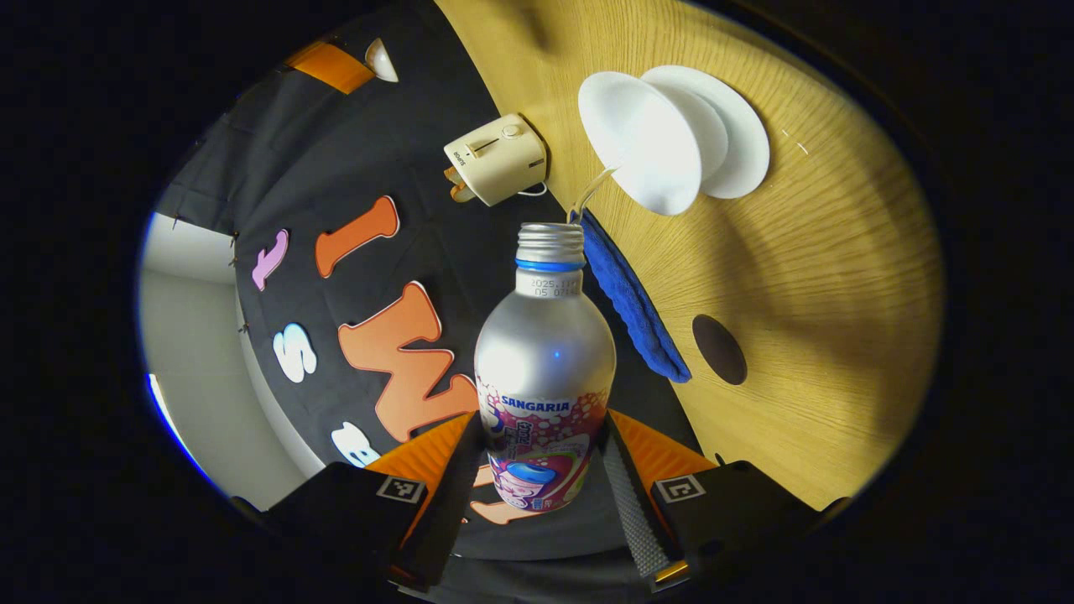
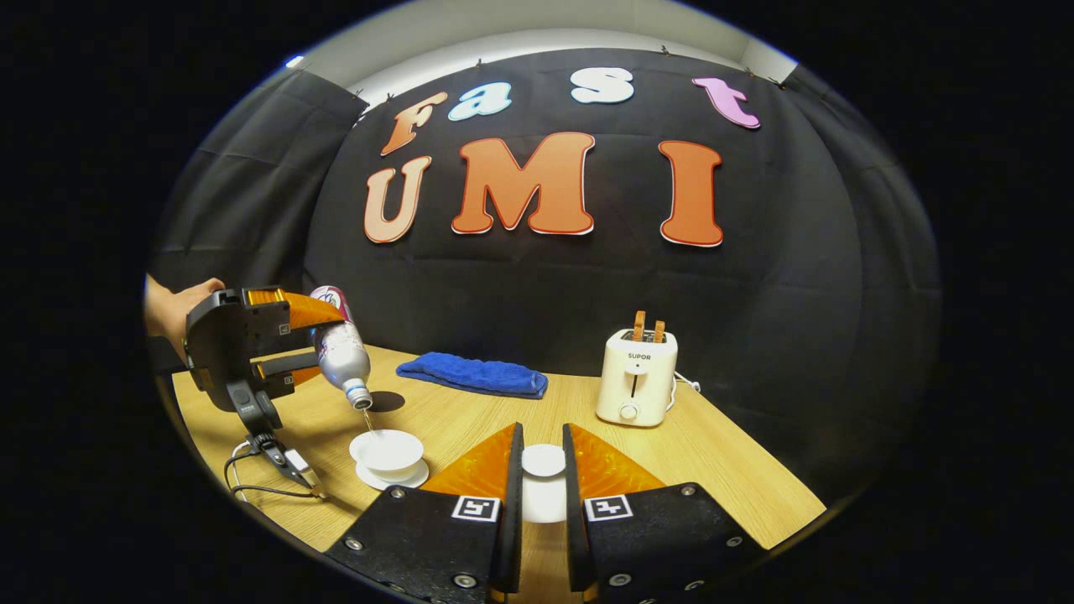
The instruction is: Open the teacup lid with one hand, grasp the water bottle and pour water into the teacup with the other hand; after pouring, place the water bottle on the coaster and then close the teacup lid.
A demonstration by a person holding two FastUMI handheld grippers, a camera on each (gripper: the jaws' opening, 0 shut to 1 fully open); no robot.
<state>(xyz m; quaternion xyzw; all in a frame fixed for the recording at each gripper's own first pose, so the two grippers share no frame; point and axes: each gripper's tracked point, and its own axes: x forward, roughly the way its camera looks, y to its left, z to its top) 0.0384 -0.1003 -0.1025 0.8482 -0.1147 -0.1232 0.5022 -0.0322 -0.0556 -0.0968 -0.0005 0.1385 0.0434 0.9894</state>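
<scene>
- Silver metal water bottle is sitting clamped between both fingers of the left tool, tipped mouth-down over the teacup; a thin stream of water is running from its open mouth into the cup.
- In the right gripper view the same bottle is tilting neck-down above the teacup, with the left tool gripping its body and a hand behind it being cut off at the edge.
- One teacup is standing on one white saucer on the wooden counter.
- One white lid is lying between the fingers of the right tool; the lid's lower part is running down behind the fingers, and whether they are pressing on it or merely flanking it is hard to make out.
- One dark round coaster is lying bare on the counter; in the right gripper view it is partly hidden behind the bottle's neck.
- One blue towel is lying folded near the back wall, its far end being hidden behind the bottle in the left gripper view.
- One cream toaster is holding two slices of toast.
- One black cable is trailing from the left tool onto the counter.
</scene>
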